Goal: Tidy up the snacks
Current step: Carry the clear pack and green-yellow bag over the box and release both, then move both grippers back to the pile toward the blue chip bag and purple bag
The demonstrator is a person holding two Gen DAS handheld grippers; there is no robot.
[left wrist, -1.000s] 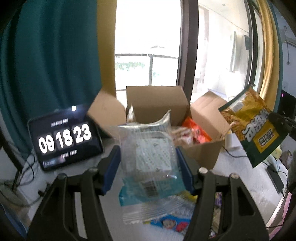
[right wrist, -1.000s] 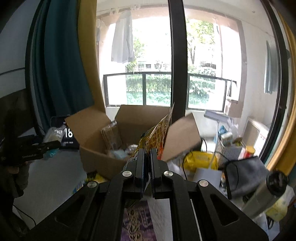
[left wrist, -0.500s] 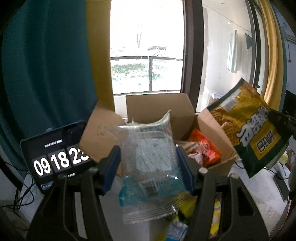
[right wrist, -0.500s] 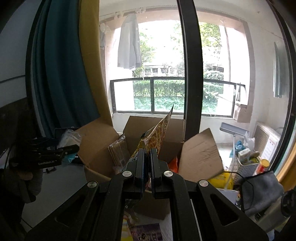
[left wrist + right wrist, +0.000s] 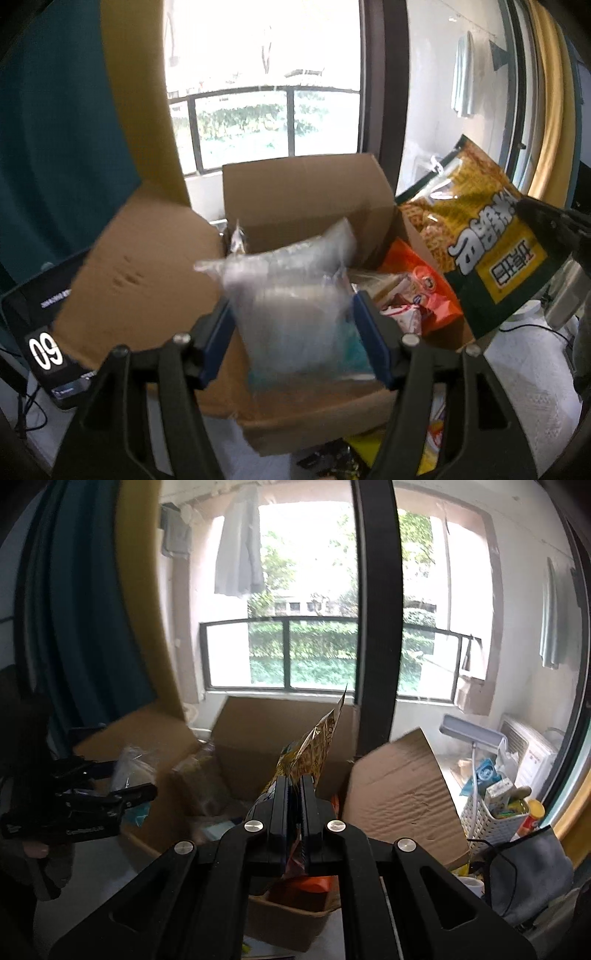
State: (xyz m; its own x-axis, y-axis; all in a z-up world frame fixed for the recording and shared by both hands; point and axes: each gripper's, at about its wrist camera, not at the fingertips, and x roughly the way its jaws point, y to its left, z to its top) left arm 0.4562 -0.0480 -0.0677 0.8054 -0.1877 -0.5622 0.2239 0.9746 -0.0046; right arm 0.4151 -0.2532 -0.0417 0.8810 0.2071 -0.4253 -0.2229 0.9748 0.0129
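1. The left tool was seen clamped around a clear plastic packet, its blue pads pressed against both sides; the packet was blurred, so its contents could not be made out.
2. That packet was held over the near edge of an open cardboard box, hiding part of the box's inside.
3. The right tool was seen nearly closed on the lower edge of a yellow snack bag, viewed edge-on in the right wrist view, so its printing could not be read there.
4. In the left wrist view the same bag was shown face-on above the box's right side, its lower right corner covered by the dark tip of the right tool.
5. Inside the box an orange packet and a red-and-white wrapper were partly visible; the rest was covered by the clear packet.
6. A tablet clock behind the left box flap was mostly hidden, only "09" being readable.
7. A white basket of small items stood to the right of the box, its contents too small to identify.
8. The tabletop was seen only in patches beside the box.
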